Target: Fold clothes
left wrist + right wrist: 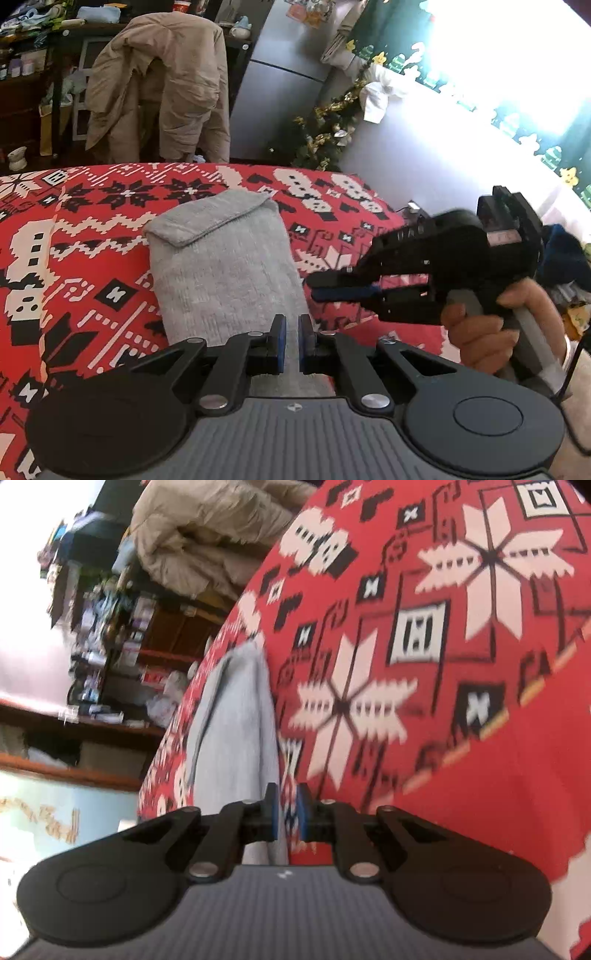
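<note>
A red tablecloth [92, 236] with white and black snowflake patterns covers the table. Beyond its far edge, a beige jacket [166, 85] hangs over a chair, beside a grey refrigerator [280, 81]. Dark wooden shelves [26, 74] crowded with small items stand at the far left. Tinsel-trimmed greenery [325, 129] sits below a brightly glaring window [498, 55] with a Christmas-patterned curtain [388, 37].
</note>
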A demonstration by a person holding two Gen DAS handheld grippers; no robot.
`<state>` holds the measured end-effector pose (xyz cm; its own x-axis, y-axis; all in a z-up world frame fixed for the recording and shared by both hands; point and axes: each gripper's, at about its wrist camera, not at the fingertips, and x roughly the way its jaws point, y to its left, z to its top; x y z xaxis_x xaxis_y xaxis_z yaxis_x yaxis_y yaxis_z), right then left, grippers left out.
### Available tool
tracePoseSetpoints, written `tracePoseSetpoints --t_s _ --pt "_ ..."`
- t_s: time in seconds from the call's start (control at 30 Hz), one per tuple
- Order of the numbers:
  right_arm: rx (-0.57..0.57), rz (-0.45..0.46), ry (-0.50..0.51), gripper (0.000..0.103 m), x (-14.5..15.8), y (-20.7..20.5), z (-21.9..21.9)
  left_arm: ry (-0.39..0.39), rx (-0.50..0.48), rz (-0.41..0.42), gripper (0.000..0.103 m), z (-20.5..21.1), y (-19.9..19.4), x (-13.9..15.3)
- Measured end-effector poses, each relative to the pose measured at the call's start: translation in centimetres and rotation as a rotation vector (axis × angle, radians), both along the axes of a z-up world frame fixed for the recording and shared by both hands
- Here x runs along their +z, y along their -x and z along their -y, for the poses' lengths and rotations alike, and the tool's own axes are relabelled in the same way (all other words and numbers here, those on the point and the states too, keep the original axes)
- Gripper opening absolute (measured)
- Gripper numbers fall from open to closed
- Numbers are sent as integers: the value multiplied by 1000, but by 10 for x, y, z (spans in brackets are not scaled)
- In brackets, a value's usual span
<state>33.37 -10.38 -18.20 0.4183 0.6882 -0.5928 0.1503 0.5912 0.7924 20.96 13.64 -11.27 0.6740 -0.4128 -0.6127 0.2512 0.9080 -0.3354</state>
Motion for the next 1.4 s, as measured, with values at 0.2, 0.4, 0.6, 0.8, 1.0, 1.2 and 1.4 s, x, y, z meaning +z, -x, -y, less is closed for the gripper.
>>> tracePoseSetpoints --t_s 0.2,0.4,0.6,0.8,1.0,1.2,1.4 --pt "38 4 17 11 -8 -10 -18 14 -12 -24 5 -1 0 -5" --pt "118 18 69 11 0 6 -30 6 -19 -18 5 -2 3 -5" --pt "194 0 52 11 3 42 -27 -17 -22 -10 5 -1 4 -5" --pt "256 -35 32 10 1 66 -28 -15 -26 -10 5 -2 3 -6" --pt "303 -4 78 12 17 79 -29 20 -17 -27 8 -10 2 -4" --pt "279 129 113 44 53 82 -23 72 14 -3 32 -22 3 8" --pt "252 216 244 79 77 75 -37 49 109 1 48 -37 2 13"
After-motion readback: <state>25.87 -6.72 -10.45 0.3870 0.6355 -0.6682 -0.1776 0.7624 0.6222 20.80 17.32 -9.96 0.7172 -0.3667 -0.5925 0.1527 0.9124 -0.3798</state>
